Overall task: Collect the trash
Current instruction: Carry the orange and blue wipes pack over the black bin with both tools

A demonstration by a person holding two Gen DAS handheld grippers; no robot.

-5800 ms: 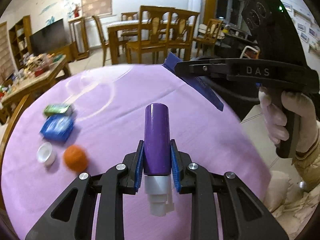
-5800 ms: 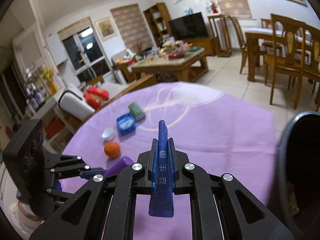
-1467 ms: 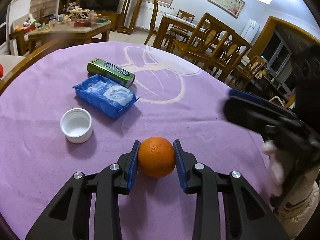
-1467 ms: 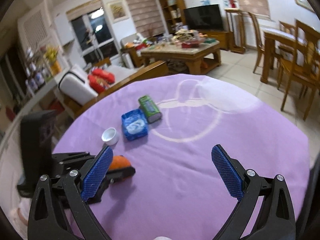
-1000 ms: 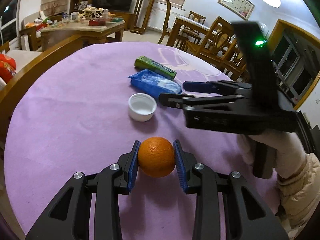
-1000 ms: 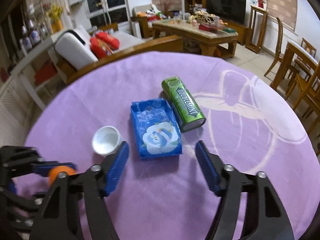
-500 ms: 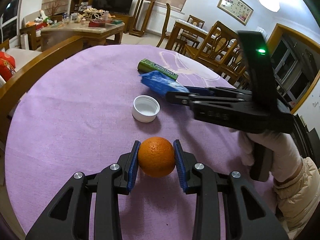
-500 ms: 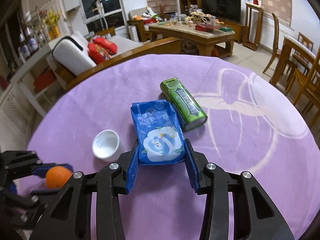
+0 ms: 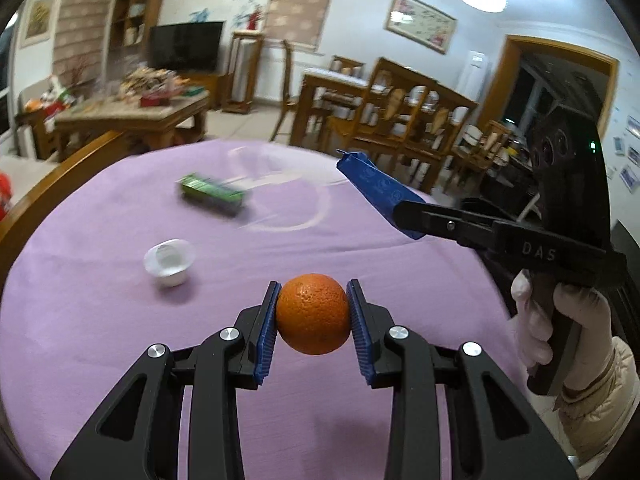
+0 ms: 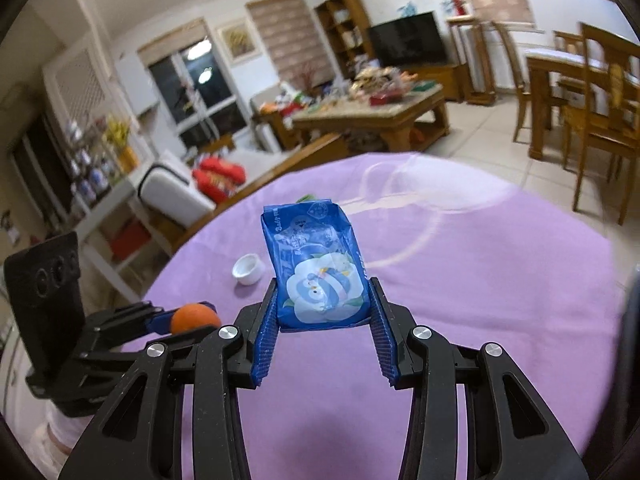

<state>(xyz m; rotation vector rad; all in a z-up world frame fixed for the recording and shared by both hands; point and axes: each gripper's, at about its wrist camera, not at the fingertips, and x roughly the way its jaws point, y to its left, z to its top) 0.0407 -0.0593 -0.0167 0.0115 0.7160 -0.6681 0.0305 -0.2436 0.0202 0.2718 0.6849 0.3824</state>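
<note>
My left gripper (image 9: 313,314) is shut on an orange (image 9: 313,314) and holds it above the purple tablecloth (image 9: 100,320). My right gripper (image 10: 323,312) is shut on a blue tissue packet (image 10: 316,268), lifted off the table. The right gripper with the packet (image 9: 376,188) shows at the right of the left wrist view. The left gripper with the orange (image 10: 194,318) shows at the lower left of the right wrist view. A white cap (image 9: 170,260) and a green gum box (image 9: 212,194) lie on the cloth. The cap (image 10: 249,269) also shows in the right wrist view.
The round table has a wooden rim (image 9: 60,184) at the left. Wooden chairs and a dining table (image 9: 384,108) stand beyond it. A cluttered coffee table (image 10: 372,112) and a sofa (image 10: 176,192) are farther off. A dark bin edge (image 10: 630,340) shows at the right.
My right gripper has lifted the blue packet off the table and pulled back to the right. My left gripper has raised the orange and turned right. The green box and cap stay on the cloth.
</note>
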